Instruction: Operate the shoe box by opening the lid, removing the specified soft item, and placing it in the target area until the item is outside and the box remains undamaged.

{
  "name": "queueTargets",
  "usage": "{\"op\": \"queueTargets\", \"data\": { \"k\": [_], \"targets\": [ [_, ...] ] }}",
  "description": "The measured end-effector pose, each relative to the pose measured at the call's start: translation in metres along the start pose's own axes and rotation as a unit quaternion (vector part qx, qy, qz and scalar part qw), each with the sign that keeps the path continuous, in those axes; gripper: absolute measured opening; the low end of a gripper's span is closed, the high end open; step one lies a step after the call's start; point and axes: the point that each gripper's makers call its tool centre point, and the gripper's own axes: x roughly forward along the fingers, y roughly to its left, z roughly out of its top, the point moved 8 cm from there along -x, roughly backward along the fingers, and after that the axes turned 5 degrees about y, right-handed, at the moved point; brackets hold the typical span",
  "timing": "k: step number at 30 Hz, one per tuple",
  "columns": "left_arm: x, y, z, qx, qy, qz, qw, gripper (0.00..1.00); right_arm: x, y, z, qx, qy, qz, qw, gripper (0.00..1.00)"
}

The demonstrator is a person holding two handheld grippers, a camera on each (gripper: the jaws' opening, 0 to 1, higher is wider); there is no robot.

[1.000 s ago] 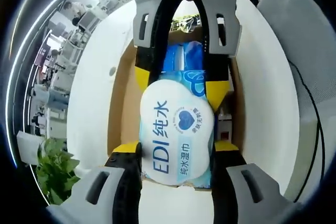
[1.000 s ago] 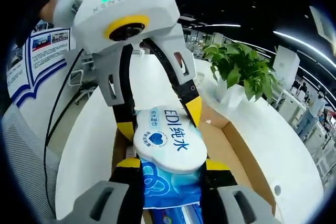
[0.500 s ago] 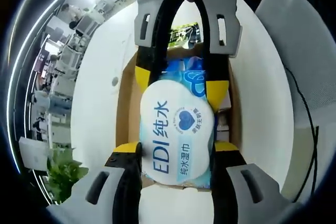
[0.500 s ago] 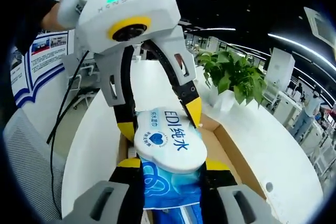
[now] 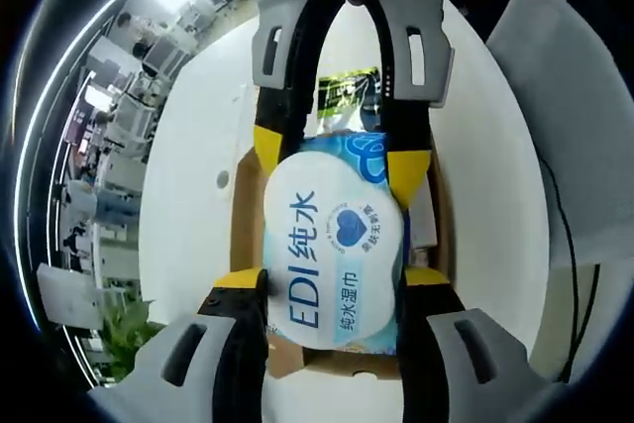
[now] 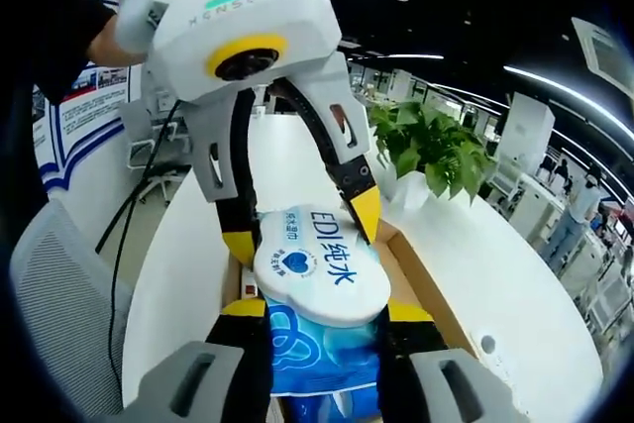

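Note:
A blue and white pack of wet wipes (image 5: 332,255), printed "EDI", hangs in the air above the open cardboard shoe box (image 5: 243,245). My left gripper (image 5: 332,279) is shut on its near end, yellow tips on both sides. My right gripper (image 5: 339,151) comes in from the top of the left gripper view and pinches the pack's far end. In the right gripper view the same pack (image 6: 317,274) sits between my right gripper (image 6: 325,311) and the left gripper (image 6: 302,228) facing it. The box wall (image 6: 416,279) shows below to the right.
The box lies on a white curved table (image 5: 188,156). A green and black packet (image 5: 347,86) lies past the box's far end. A potted plant (image 6: 426,141) stands on the table, a grey chair (image 6: 59,284) beside it, with a black cable (image 6: 129,225) hanging nearby.
Both grippers have risen with the pack held between them; the box and table now look smaller and farther below. The grip on the pack is unchanged.

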Motion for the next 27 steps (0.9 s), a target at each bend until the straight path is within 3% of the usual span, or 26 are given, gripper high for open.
{"op": "queueTargets", "data": {
  "k": [8,27],
  "targets": [
    [0.003,0.004,0.03,0.015,-0.002,-0.005,0.9999,0.5,-0.023,-0.009,-0.016,0.01,-0.002,-0.011,0.9999,0.35],
    [0.01,0.007,0.075,0.037,-0.01,-0.018,0.9991,0.5,-0.062,-0.013,-0.037,0.026,0.001,-0.029,0.9992,0.35]
  ]
}}
